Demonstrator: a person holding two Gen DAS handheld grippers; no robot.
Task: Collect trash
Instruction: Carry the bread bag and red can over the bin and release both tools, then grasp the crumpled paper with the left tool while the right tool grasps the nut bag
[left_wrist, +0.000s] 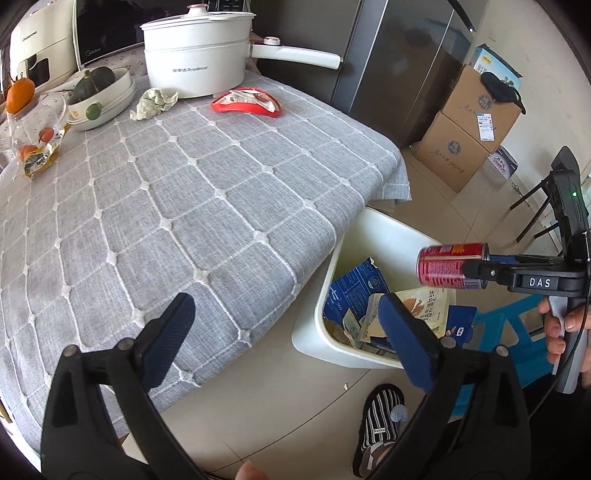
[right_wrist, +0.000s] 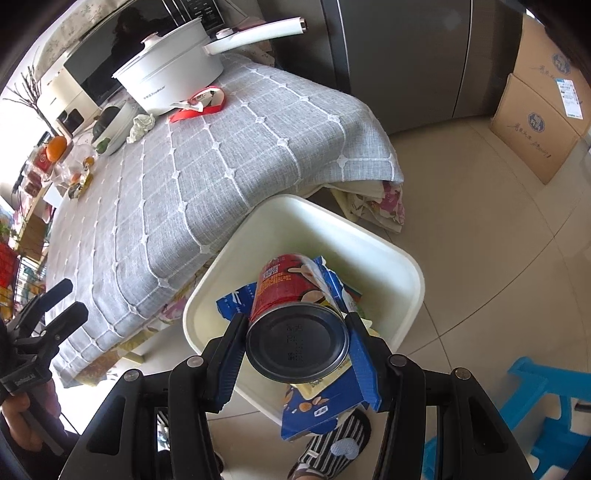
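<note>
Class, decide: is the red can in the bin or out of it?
Out: the red can is held in the right gripper above the white bin.

1. Red can (right_wrist: 295, 314): clamped between my right gripper (right_wrist: 295, 332) pads, lying roughly along the fingers, dark metal base toward the camera, printed red label running away from me. It hangs over the bin.
2. White bin (right_wrist: 369, 240): on the floor directly under my right gripper, against the table edge. Holds blue cartons and a cream snack packet.
3. Crumpled paper wad (left_wrist: 153, 103): far ahead of my left gripper (left_wrist: 284, 343), on the grey cloth beside the white pot.
4. Red wrapper (left_wrist: 245, 103): flat, torn open, just right of the wad, equally far ahead.
</note>
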